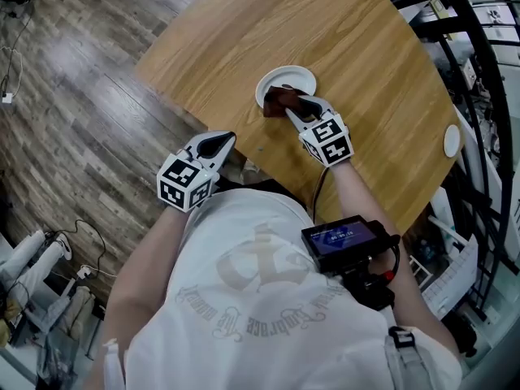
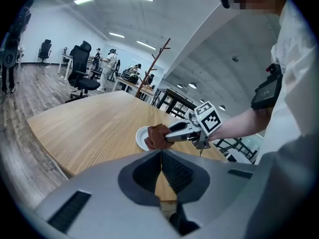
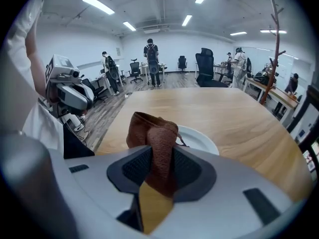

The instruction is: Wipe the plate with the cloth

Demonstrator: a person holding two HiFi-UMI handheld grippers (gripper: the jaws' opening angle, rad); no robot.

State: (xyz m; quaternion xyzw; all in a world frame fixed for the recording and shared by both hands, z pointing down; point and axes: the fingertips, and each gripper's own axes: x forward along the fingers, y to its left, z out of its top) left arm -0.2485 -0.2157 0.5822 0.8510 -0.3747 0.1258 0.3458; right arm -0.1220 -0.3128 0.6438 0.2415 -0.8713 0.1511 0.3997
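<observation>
Right gripper (image 1: 292, 104) pinching brown cloth (image 3: 157, 143) at white plate (image 3: 202, 139), left gripper (image 2: 160, 156) closed

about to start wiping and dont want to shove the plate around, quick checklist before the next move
1. Cloth clamped in the right gripper jaws: ok.
2. Cloth over the plate: ok, at its near rim.
3. Cloth pressed onto the plate: cannot tell.
4. Left gripper clear of the plate: ok, jaws together and empty, at the near edge of the table.
5. Plate steadied against sliding: not ok, nothing holds it.
</observation>
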